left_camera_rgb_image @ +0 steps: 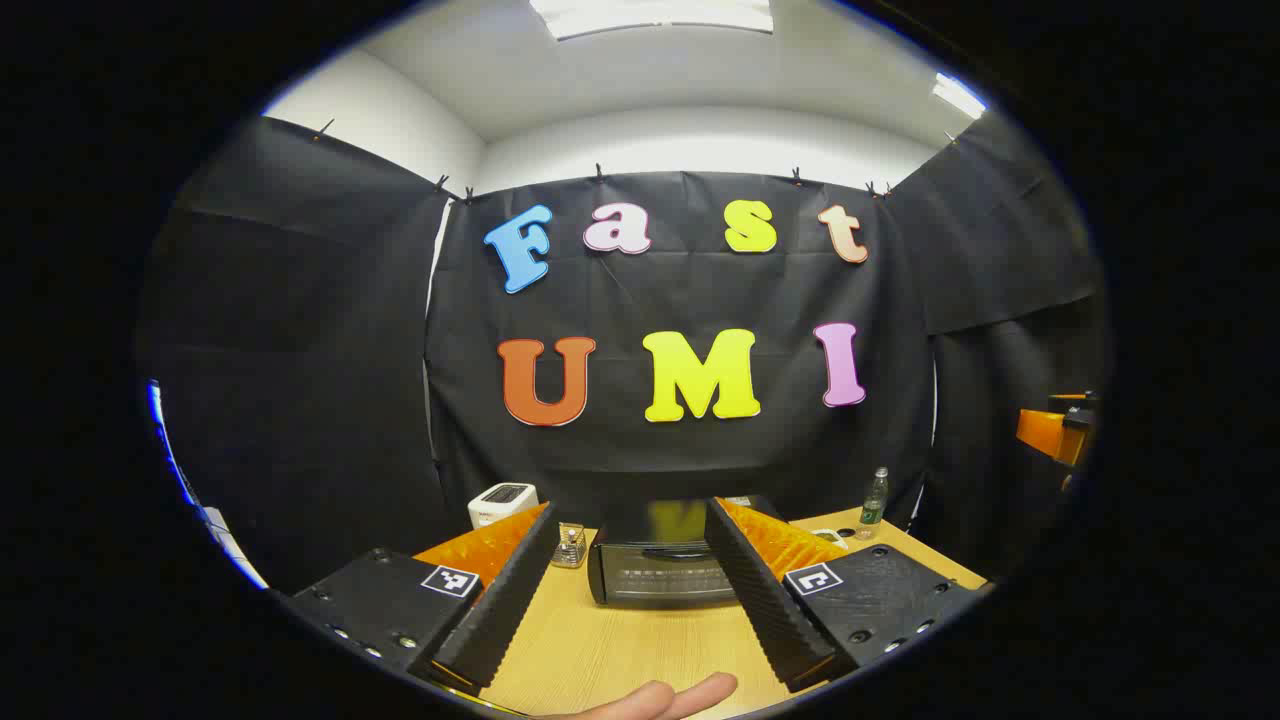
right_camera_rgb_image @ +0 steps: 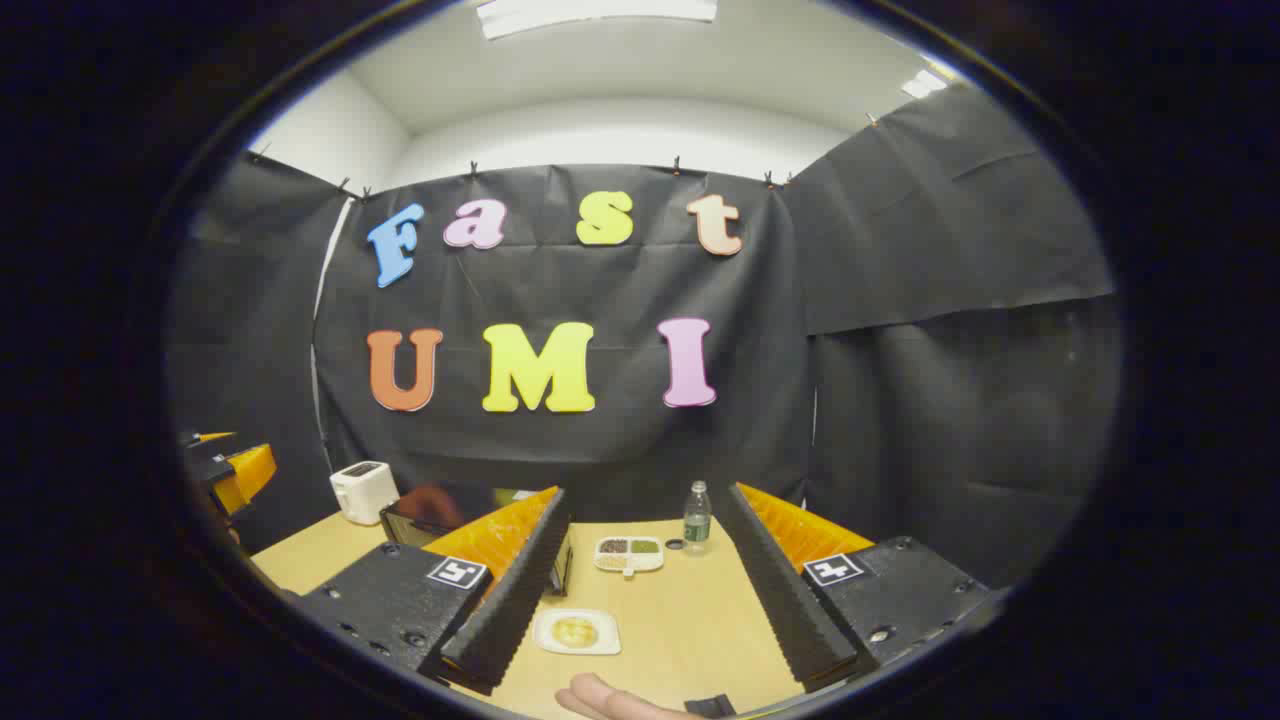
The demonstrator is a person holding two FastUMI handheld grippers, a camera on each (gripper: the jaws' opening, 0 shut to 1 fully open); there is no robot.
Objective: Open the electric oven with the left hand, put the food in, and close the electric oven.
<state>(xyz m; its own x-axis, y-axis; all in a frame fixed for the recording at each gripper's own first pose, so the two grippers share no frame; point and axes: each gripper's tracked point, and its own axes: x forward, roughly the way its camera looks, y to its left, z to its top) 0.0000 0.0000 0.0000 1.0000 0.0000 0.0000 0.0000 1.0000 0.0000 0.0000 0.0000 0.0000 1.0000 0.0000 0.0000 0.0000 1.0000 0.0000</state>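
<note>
Nothing's started yet afaict. The small black electric oven with a glass door (left_camera_rgb_image: pixel 665 572) sits shut on the table, dead ahead at 12 o'clock between the left gripper (left_camera_rgb_image: pixel 634 600) fingers, still a way off. Jaws on that one are spread wide, nothing in them.

Food: a pale square plate with a yellowish round bit of food on it (right_camera_rgb_image: pixel 576 632) lies on the table just ahead of the right gripper (right_camera_rgb_image: pixel 640 610), toward its 11 o'clock. Right jaws also spread apart and empty, not touching the plate.

So we've got everything left imo: open the door w/ the left, lift the food, put it in, close up.

Surface is a light wood-grain table (left_camera_rgb_image: pixel 610 650). Also on it: a white toaster (right_camera_rgb_image: pixel 363 491) at 10 o'clock, a divided white dish w/ brown and green fillings (right_camera_rgb_image: pixel 628 553), a clear plastic bottle (right_camera_rgb_image: pixel 697 516) at 12 (label too small anyway). Black cloth walls, white ceiling w/ light panels.
</note>
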